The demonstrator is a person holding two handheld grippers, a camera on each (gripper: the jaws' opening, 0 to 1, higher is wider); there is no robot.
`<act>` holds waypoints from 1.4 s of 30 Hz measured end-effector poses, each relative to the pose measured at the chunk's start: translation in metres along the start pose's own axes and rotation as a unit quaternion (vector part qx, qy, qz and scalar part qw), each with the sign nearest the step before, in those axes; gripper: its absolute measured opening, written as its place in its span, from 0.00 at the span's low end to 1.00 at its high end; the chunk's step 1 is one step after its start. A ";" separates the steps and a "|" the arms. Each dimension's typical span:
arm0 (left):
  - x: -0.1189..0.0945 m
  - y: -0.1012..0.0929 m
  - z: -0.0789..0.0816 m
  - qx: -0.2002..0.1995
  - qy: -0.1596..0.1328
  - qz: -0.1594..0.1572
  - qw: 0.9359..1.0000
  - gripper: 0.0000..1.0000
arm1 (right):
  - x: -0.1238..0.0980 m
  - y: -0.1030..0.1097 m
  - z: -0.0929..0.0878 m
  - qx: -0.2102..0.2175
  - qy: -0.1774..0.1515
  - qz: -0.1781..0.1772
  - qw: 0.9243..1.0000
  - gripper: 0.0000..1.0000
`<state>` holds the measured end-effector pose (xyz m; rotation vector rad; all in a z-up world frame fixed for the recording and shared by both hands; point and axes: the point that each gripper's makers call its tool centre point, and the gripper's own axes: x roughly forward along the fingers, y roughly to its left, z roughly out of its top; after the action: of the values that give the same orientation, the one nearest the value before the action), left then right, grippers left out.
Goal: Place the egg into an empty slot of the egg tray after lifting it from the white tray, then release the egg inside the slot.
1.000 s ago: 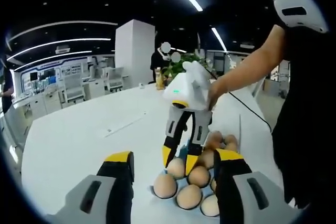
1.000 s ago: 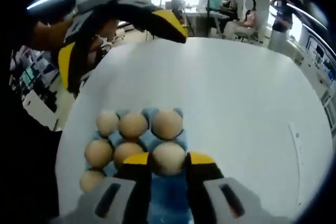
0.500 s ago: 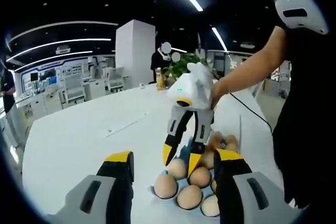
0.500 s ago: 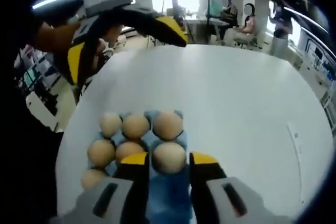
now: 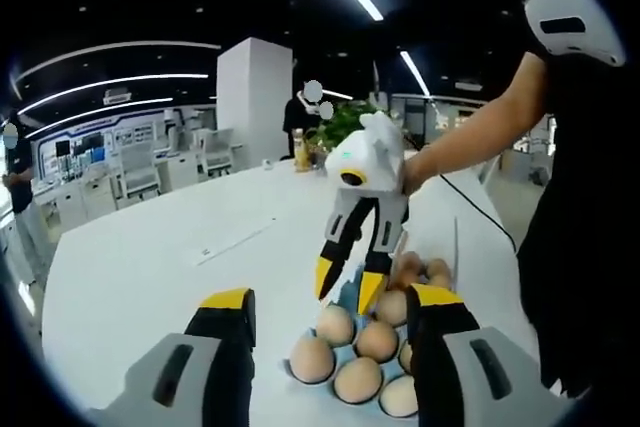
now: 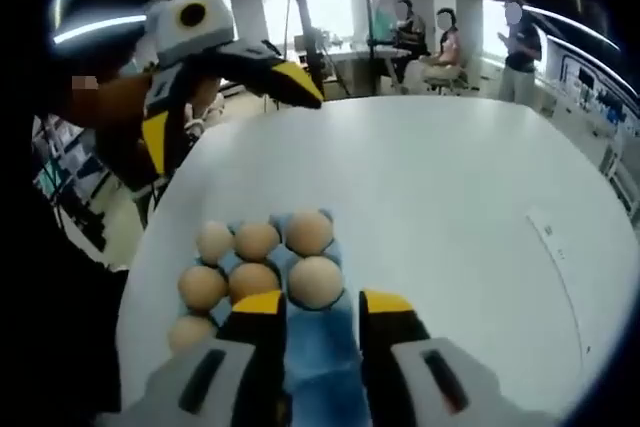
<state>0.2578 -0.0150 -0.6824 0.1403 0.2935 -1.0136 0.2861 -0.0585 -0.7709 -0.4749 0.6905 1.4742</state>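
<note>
A blue egg tray [image 6: 322, 372] lies on the white table [image 6: 450, 197] with several brown eggs in its slots. One egg [image 6: 315, 281] sits in a front slot just ahead of my right gripper [image 6: 322, 304], whose jaws stand open and apart from it. In the left gripper view the right gripper [image 5: 347, 287] hangs open and empty above the egg tray [image 5: 345, 351], held by a person's hand [image 5: 412, 172]. My left gripper [image 5: 330, 299] is open with nothing between its jaws, on the near side of the tray. The left gripper [image 6: 228, 112] also shows high at the upper left.
More eggs [image 5: 425, 269] lie behind the blue tray, near the person's arm. A cable [image 5: 480, 212] runs along the table's right side. The person's dark-clad body [image 5: 580, 247] stands at the right. Chairs, desks and other people are far behind the table.
My right gripper has risen and drawn back from the tray. The egg that sat between its jaws stays in the slot. The left gripper has hardly moved.
</note>
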 end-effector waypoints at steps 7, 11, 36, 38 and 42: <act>0.000 0.000 0.000 -0.001 0.001 0.000 1.000 0.62 | -0.016 -0.003 -0.015 0.008 0.004 -0.015 1.000 0.28; 0.001 -0.001 0.001 0.000 0.001 -0.002 1.000 0.62 | -0.027 -0.005 -0.027 0.014 0.010 -0.023 1.000 0.28; 0.003 -0.001 0.003 0.004 0.002 -0.003 1.000 0.62 | -0.124 -0.026 -0.123 0.073 0.065 -0.112 0.989 0.27; 0.003 -0.001 0.003 0.003 0.002 -0.004 1.000 0.62 | -0.134 -0.029 -0.132 0.080 0.070 -0.122 0.987 0.27; 0.004 -0.002 0.002 0.004 0.004 -0.006 1.000 0.61 | -0.152 -0.033 -0.146 0.083 0.082 -0.141 0.983 0.27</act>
<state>0.2581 -0.0199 -0.6812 0.1498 0.2974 -1.0269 0.3056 -0.2706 -0.7780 -0.5457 0.8338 1.1102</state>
